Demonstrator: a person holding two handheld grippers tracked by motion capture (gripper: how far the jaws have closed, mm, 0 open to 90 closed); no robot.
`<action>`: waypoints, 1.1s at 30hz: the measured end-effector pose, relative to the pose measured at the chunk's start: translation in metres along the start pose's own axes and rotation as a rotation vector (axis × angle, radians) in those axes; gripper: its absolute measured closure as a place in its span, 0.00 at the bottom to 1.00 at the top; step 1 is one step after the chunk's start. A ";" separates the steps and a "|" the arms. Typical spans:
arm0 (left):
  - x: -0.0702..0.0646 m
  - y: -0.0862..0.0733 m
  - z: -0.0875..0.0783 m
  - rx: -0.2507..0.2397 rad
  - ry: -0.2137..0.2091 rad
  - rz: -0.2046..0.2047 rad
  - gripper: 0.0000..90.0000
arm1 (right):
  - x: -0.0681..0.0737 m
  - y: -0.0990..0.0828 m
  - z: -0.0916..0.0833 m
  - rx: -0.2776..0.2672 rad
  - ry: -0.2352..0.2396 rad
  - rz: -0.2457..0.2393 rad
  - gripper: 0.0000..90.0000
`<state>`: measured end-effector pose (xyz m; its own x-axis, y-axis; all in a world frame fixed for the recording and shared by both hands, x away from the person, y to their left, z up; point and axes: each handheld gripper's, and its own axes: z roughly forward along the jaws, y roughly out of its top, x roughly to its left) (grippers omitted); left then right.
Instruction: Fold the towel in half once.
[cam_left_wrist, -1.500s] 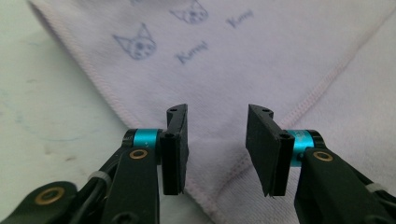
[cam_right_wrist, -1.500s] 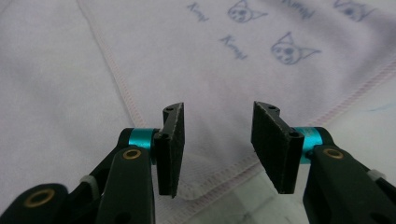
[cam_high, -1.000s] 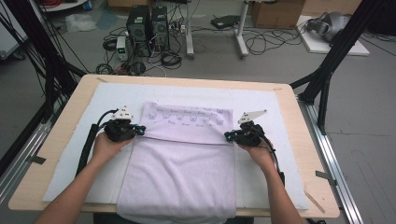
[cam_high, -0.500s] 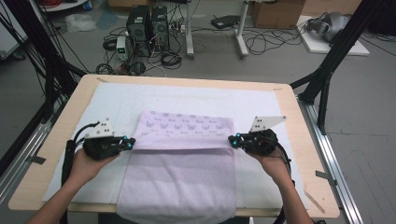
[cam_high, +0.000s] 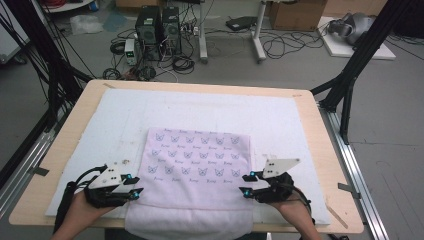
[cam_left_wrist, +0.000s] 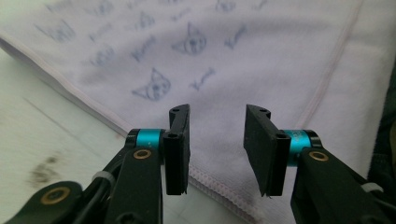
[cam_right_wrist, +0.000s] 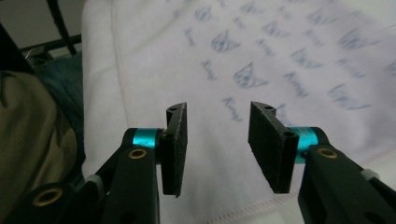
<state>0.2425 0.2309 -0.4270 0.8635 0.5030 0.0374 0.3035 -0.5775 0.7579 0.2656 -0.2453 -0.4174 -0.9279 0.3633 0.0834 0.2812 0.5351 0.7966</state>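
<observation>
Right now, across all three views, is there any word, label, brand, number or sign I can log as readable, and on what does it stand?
Towel: a short cursive word repeats between the printed cat faces, but it is too blurred to read in the left gripper view and in the right gripper view.
Computer towers on the floor: any label is too small to read.
Left gripper, right gripper: no text to be seen.

We see a pale lilac towel (cam_high: 197, 172) printed with small blue cat faces and script, edged with a pink hem. Under it lies a white mat (cam_high: 285, 117) on a light wooden table (cam_high: 320, 150). Our grippers (cam_high: 135, 187) are black with turquoise collars.
</observation>
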 end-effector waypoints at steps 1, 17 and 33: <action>0.000 -0.002 0.005 0.008 -0.005 0.000 0.68 | -0.001 -0.003 0.006 0.005 0.013 0.010 0.62; -0.009 0.010 -0.014 -0.032 -0.030 0.048 0.98 | 0.005 0.000 0.010 0.028 0.046 -0.014 0.98; 0.012 0.021 -0.015 -0.086 0.032 -0.025 0.65 | -0.015 0.007 -0.007 -0.043 0.017 0.055 0.64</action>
<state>0.2532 0.2347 -0.4006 0.8425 0.5375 0.0373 0.2882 -0.5080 0.8117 0.2802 -0.2525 -0.4088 -0.9155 0.3781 0.1374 0.3213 0.4816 0.8154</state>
